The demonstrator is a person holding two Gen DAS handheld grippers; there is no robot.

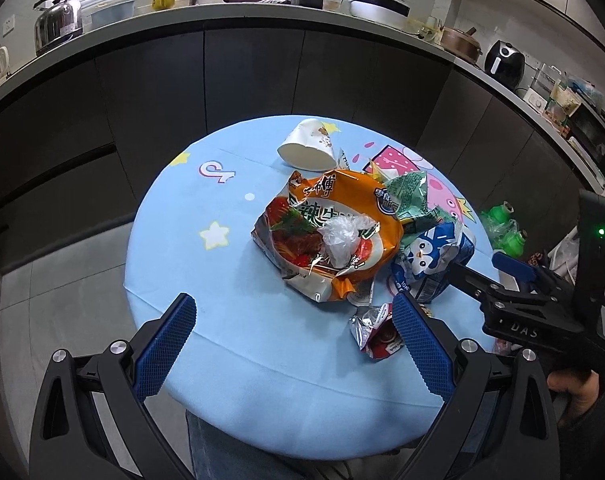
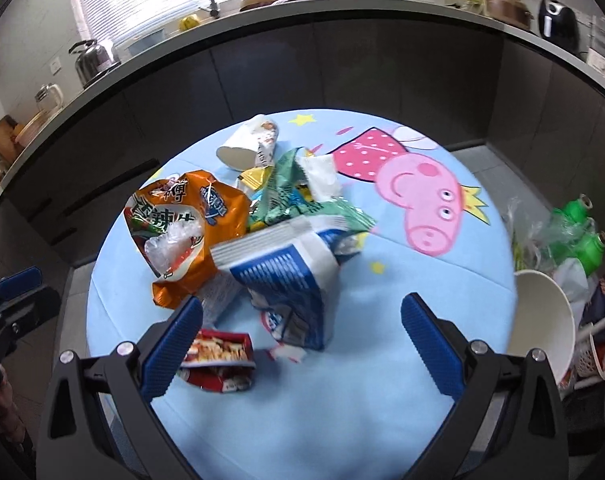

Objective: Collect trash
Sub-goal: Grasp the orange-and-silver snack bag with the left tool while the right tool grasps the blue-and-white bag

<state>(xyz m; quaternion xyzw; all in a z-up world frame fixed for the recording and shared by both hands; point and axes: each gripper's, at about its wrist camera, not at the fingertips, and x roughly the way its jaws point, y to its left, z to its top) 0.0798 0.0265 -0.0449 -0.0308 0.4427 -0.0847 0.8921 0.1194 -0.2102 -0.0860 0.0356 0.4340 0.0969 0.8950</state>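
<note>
A pile of trash lies on a round table with a blue cartoon cloth (image 1: 238, 344). An orange noodle bag (image 1: 334, 232) with a clear plastic wad on it sits in the middle; it also shows in the right wrist view (image 2: 190, 216). A blue-white penguin bag (image 1: 430, 252) (image 2: 294, 280) lies to its right, green wrappers (image 1: 410, 194) behind. A white paper cup (image 1: 308, 146) (image 2: 248, 144) lies on its side at the back. A small red wrapper (image 1: 378, 336) (image 2: 218, 360) lies near the front. My left gripper (image 1: 294, 348) is open above the front edge. My right gripper (image 2: 302, 344) is open, the penguin bag between its fingers.
Dark kitchen cabinets and a worktop (image 1: 262, 12) with a kettle, pots and appliances curve behind the table. At the right of the table stands a rack with green bottles (image 2: 578, 236), a white bowl (image 2: 542, 320) and bags. Grey floor tiles lie at the left.
</note>
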